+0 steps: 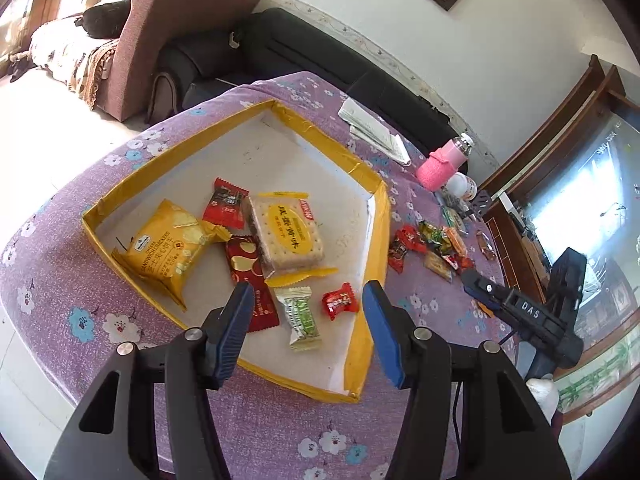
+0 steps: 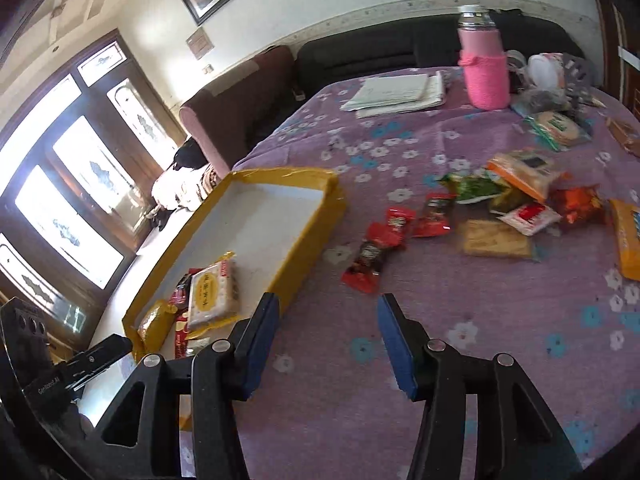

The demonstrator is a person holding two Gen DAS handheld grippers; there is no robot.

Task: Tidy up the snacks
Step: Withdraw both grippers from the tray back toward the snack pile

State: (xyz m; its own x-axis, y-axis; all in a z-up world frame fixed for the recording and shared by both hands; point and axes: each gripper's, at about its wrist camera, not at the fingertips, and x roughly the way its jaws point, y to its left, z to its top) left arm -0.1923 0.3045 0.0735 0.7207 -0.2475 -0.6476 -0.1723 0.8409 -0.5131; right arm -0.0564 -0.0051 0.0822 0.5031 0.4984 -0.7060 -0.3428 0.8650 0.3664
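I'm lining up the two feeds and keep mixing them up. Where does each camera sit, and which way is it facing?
Left wrist view: on the left hand-held gripper, angled down into the shallow yellow-rimmed cardboard tray of snack packets; its two blue-padded fingers show, empty, with the right hand-held gripper at right.
Right wrist view: on the right hand-held gripper, angled down across the purple flowered tablecloth toward loose snacks; its own fingers show, empty.
Shared: the tray, the tablecloth, the pink bottle.
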